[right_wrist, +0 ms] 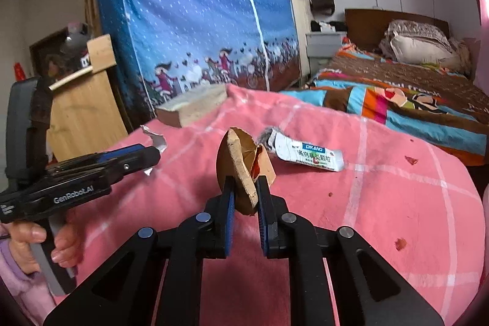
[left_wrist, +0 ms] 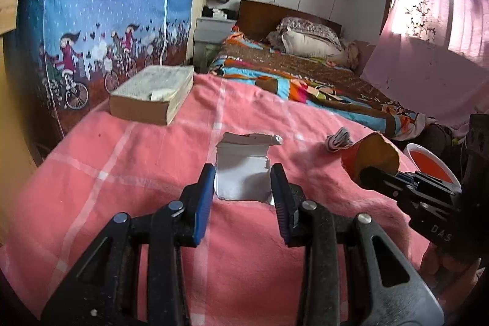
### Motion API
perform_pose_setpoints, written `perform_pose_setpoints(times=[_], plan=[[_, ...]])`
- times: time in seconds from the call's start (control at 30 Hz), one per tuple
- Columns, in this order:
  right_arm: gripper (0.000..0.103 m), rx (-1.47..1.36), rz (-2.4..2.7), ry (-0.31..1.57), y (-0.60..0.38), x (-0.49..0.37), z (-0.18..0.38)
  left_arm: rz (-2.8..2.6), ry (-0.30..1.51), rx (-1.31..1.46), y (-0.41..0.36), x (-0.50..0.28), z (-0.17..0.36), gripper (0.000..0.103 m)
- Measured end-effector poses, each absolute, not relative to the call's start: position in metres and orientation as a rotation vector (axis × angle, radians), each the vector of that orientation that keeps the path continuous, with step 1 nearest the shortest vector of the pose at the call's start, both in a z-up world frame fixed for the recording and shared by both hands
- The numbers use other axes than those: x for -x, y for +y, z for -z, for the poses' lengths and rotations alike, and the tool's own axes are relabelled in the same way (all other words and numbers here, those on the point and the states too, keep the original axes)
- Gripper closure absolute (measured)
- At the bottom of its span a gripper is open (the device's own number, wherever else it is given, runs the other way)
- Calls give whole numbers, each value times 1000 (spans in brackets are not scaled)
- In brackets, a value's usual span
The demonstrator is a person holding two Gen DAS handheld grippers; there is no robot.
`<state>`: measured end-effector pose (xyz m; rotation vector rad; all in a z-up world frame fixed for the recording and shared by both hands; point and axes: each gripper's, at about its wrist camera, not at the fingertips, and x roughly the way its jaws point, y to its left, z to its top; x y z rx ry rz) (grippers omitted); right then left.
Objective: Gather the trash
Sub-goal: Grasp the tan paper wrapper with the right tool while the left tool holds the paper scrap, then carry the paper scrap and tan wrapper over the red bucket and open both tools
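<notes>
Cardboard scrap: brown, curled and crushed, with a red patch inside; it is pinched between the blue pads of the right gripper and is seen raised over the pink checked blanket.
Right gripper: pressed together on the cardboard scrap, pointed forward and slightly downward; in the left wrist view it is seen entering from the right edge.
White torn packet: a flattened, ripped piece with a silvery inner edge, lying between the pads of the left gripper; both pads appear to touch its sides.
Left gripper: part-way closed on the white torn packet, held low over the blanket by a hand with a pink sleeve wrapped round its grip.
White sachet: printed, lying flat on the blanket just beyond the cardboard scrap, its near end crumpled.
Red crumbs: scattered on the blanket's right side.
White bowl: at the blanket's right edge, its inside orange-red; whether this is contents or colouring cannot be told.
Thick book: lying flat at the far left of the blanket.
Bed: beyond, covered by a multicoloured quilt.
</notes>
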<state>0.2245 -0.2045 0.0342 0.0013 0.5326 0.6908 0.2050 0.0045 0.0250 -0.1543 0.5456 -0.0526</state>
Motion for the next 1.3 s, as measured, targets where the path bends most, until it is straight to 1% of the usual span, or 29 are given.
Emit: perform_pose_setpoints(times=[0.23, 0.7, 1.03, 1.3], plan=[[92, -1, -708, 419, -215, -202, -47, 67, 507, 118, -9, -194, -32, 60], [92, -41, -646, 292, -254, -188, -66, 105, 427, 47, -44, -186, -57, 60], [92, -79, -543, 187, -295, -179, -83, 162, 363, -17, -84, -185, -78, 60], [91, -120, -469, 140, -332, -174, -91, 236, 336, -62, -126, -188, -86, 60]])
